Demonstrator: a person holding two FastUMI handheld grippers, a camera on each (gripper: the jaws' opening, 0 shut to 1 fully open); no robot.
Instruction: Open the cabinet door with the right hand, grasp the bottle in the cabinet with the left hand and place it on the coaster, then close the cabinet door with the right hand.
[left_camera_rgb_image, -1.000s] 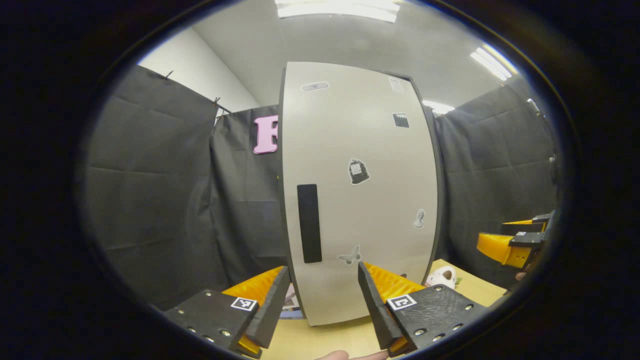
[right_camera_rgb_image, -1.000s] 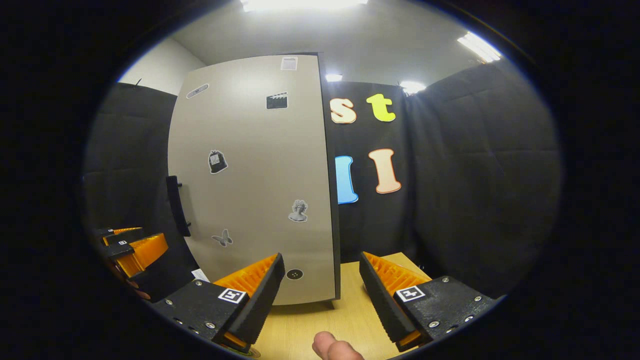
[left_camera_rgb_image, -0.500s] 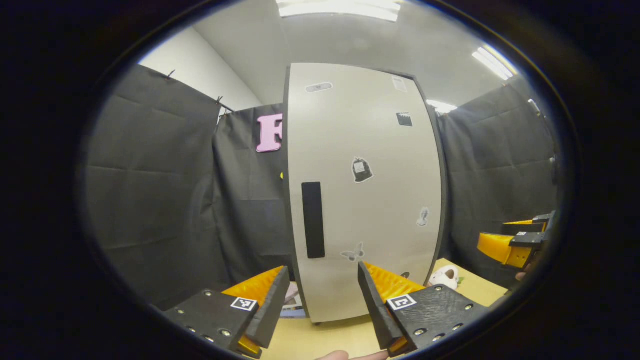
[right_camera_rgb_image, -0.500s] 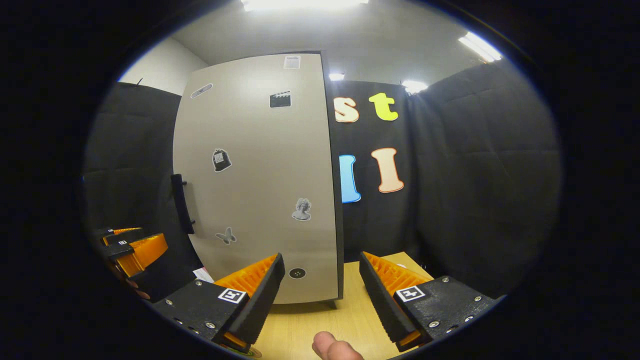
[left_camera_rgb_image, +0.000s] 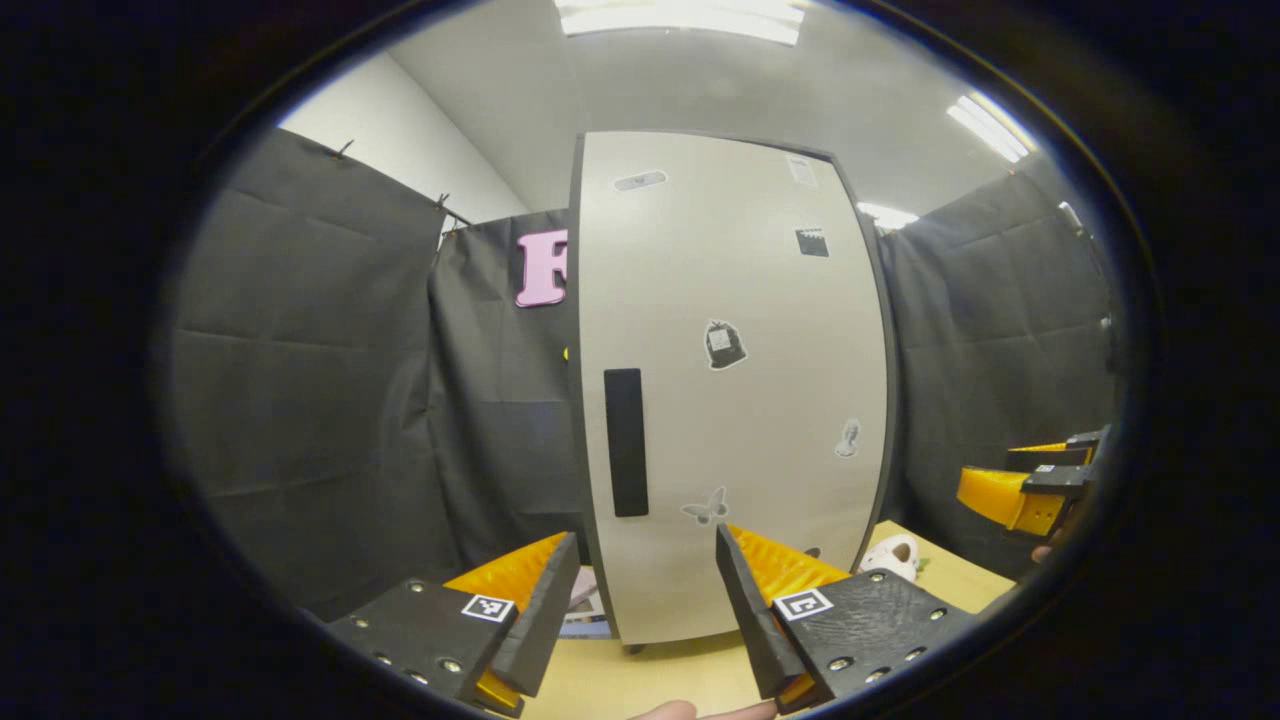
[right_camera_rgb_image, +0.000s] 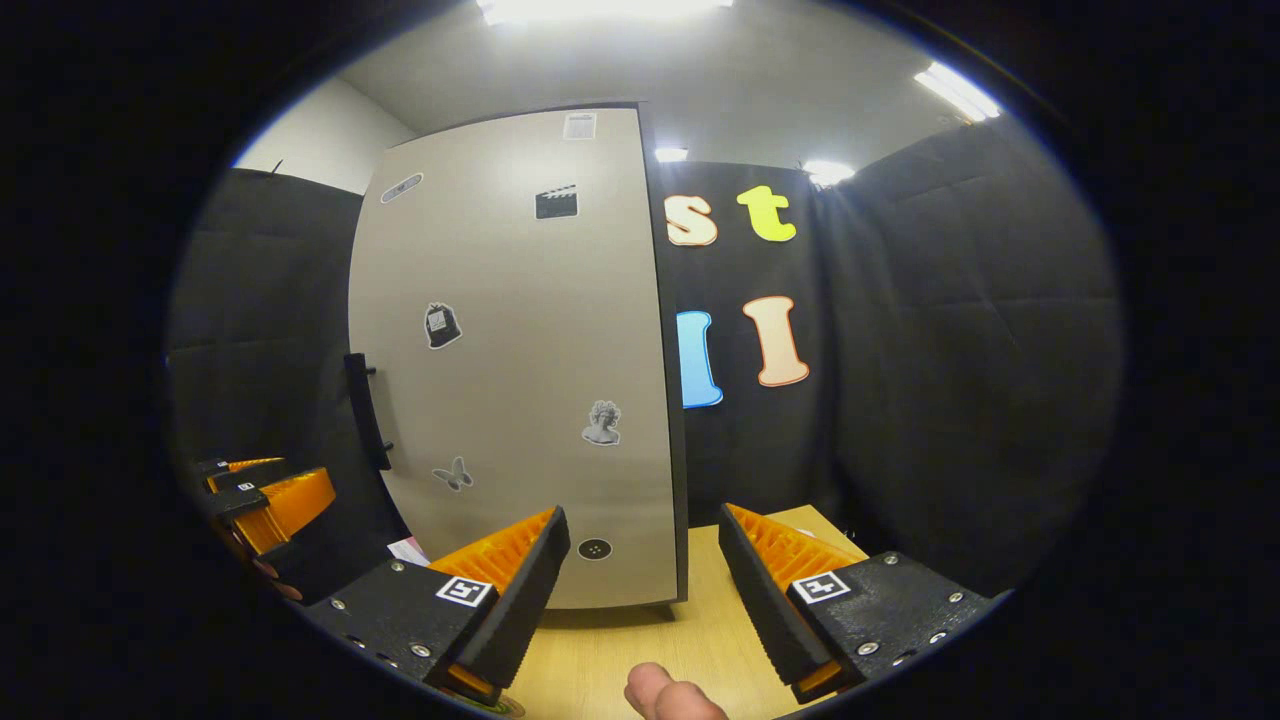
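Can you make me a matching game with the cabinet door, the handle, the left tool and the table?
Things:
1. cabinet door
2. handle
3. left tool
4. table

States:
A. open, holding nothing
B. light wood colour
C. closed, with stickers on it
D. dark upright bar near the door's left edge

Pairs: 1-C, 2-D, 3-A, 4-B

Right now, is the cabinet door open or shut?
Shut. The cabinet door lies flat on the front, nothing inside shows, and its handle is untouched.
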